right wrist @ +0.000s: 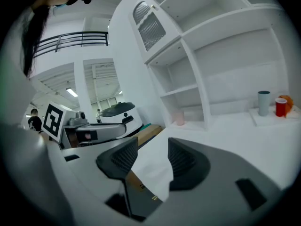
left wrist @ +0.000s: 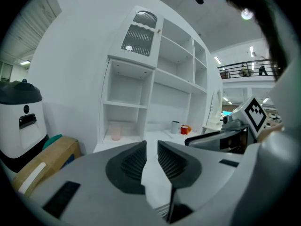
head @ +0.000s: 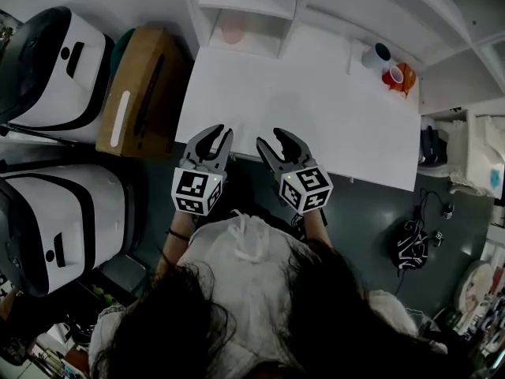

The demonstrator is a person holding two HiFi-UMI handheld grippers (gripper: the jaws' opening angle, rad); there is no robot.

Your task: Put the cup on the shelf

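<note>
Left hand-held gripper (head: 220,133) & right hand-held gripper (head: 268,137): jaws slightly apart, nothing in them. Grey cup (head: 377,55) stands at 2 o'clock on the surface (head: 300,109), red cup (head: 395,76) just beside it. Prob. light, rigid, slick: pinch the wall mid-height.

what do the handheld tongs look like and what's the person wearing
The left tongs and right tongs have curved black jaws on grey bodies, with dark ribbed pads. Each carries a white cube printed with black square markers. The person wears a white top and a dark band on the left wrist.
</note>
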